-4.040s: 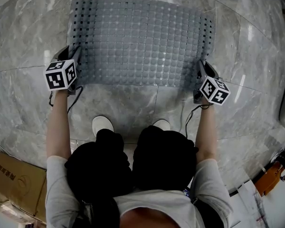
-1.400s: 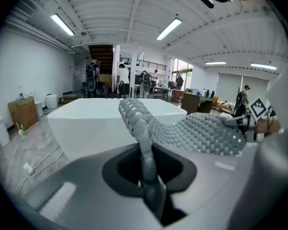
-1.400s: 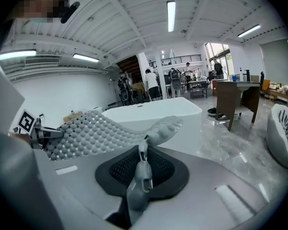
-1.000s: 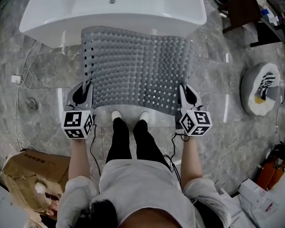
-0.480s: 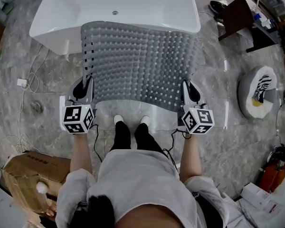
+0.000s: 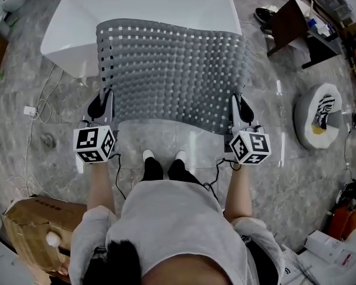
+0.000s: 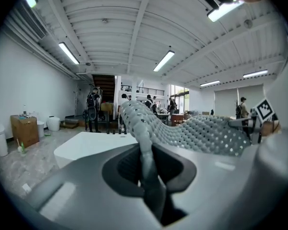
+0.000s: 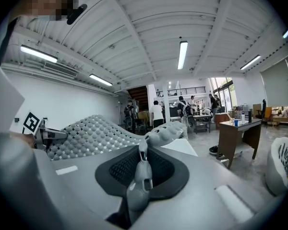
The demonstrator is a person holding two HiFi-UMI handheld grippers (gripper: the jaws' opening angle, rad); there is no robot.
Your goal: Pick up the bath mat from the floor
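The left gripper [image 6: 102,107] and right gripper [image 6: 242,109] are each clenched on a near corner of the mat [image 6: 172,70]. Four seconds ago it lay on the floor. Now it hangs stretched between them, higher than a second ago, above the tub [image 6: 71,31].

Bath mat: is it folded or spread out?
Spread out: the bath mat stretches between the left gripper and the right gripper, each clamping one edge.
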